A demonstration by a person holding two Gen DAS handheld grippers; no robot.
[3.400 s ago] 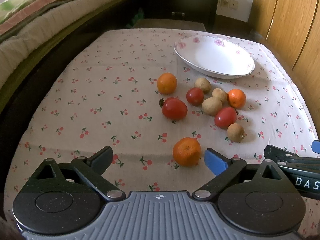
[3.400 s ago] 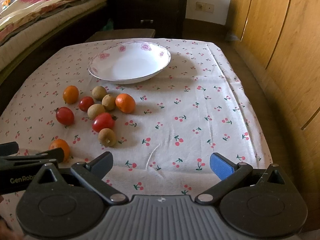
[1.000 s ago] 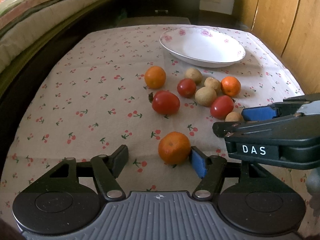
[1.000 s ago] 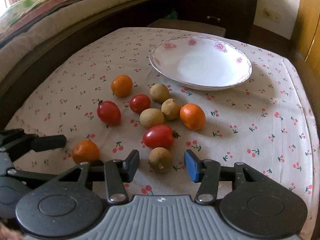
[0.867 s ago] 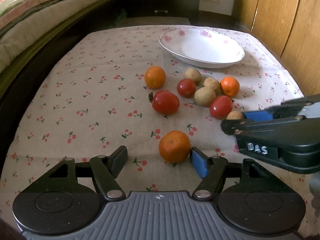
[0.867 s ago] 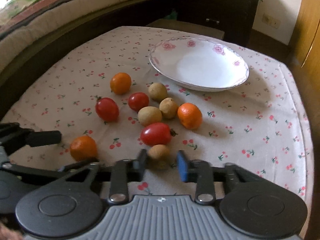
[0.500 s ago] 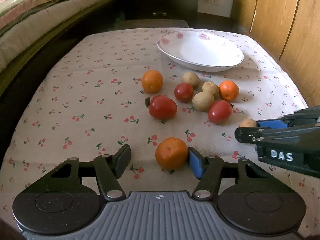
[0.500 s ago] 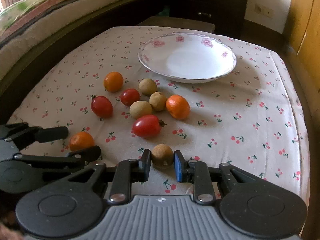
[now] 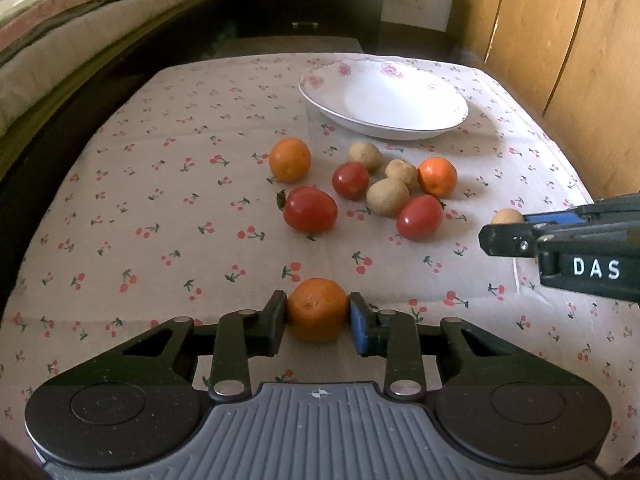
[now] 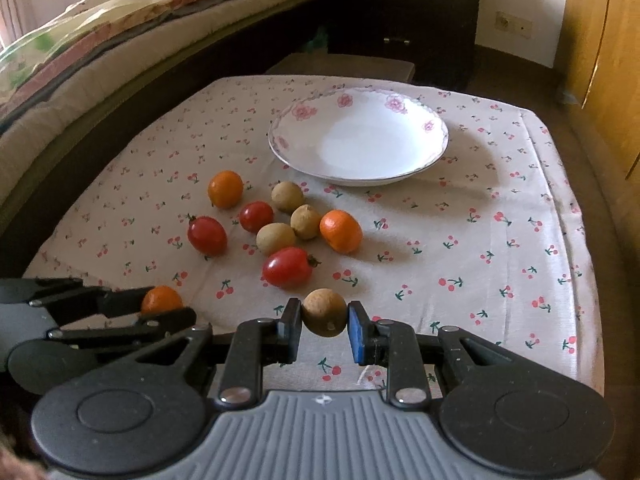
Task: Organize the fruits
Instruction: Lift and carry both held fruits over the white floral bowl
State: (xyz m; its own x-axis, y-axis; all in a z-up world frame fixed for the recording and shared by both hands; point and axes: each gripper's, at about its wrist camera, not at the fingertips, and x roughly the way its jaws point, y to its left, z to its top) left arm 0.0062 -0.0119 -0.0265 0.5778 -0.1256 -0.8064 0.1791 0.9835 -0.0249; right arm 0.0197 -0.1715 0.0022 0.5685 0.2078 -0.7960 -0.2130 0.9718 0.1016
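Far left there's a bed [image 10: 120, 40] running along the table [image 9: 140, 200], which has a cherry-print cloth on it.

The left hand-held gripper [image 9: 318, 316] has its two pads pressed against either side of an orange [image 9: 317, 309], so it's clamped on that one near the front edge of the table. Can't tell whether the orange is off the cloth or sitting on it. From the right wrist view the same gripper sits low on the left with the orange poking out between its fingers.

Moving right, the loose pile sits in the middle of the table: another orange [image 9: 289, 159], a big tomato [image 9: 310, 209], a smaller tomato [image 9: 350, 180], three brown round fruits [image 9: 387, 196] bunched together, a third orange [image 9: 437, 176] and an oval tomato [image 9: 419, 217]. None of them are touching either gripper.

Behind the pile is a white flowered bowl [image 10: 428, 152], nothing in it.

The right hand-held gripper [image 10: 324, 322] is pinched shut on one more brown round fruit [image 10: 324, 312], held just in front of the oval tomato and clear of the pile.
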